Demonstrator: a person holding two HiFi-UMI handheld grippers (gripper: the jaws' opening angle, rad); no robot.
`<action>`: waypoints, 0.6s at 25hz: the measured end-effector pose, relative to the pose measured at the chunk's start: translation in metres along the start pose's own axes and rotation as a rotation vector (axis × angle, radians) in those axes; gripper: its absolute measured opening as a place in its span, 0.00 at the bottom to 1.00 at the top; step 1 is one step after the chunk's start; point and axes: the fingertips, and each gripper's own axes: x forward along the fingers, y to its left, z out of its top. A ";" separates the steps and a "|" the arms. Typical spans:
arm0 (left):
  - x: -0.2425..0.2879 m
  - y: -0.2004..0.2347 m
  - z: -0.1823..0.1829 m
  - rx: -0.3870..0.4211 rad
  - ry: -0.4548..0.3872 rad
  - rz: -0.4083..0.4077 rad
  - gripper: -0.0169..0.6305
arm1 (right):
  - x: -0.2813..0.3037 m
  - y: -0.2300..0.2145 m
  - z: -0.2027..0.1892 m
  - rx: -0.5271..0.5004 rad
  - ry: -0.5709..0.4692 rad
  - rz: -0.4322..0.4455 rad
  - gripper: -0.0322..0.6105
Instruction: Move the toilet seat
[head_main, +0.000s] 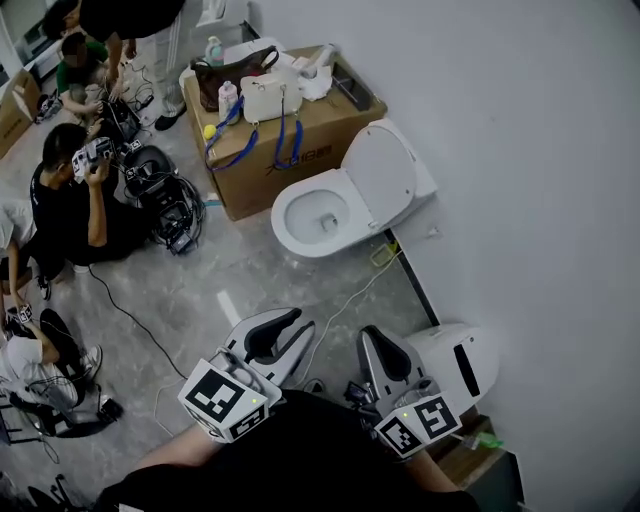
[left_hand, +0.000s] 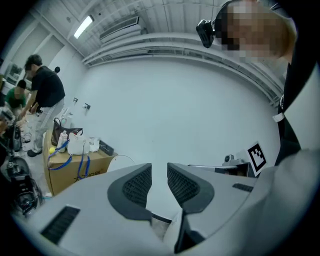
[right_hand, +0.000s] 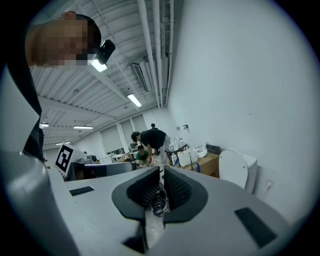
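Against the white wall (head_main: 520, 150), well ahead of both grippers, I see the toilet seat (head_main: 383, 172) raised, a smooth glossy white oval leaning back on the tank. Its long axis runs up from the hinge, and its face looks out over the open bowl (head_main: 292, 232). The bowl's oval points away from the wall, beside a brown cardboard box (head_main: 310, 145). My left gripper (head_main: 295, 325) has its ribbed dark pads apart, empty. My right gripper (head_main: 372, 338) is clenched on nothing.
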 end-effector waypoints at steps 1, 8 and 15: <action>0.001 0.010 0.003 -0.006 0.003 -0.011 0.19 | 0.011 0.001 0.002 0.003 0.003 -0.013 0.13; 0.009 0.069 0.004 -0.028 0.045 -0.033 0.19 | 0.066 0.005 0.004 0.021 0.030 -0.052 0.13; 0.016 0.106 0.007 -0.052 0.067 -0.012 0.19 | 0.099 -0.003 0.012 0.034 0.048 -0.064 0.13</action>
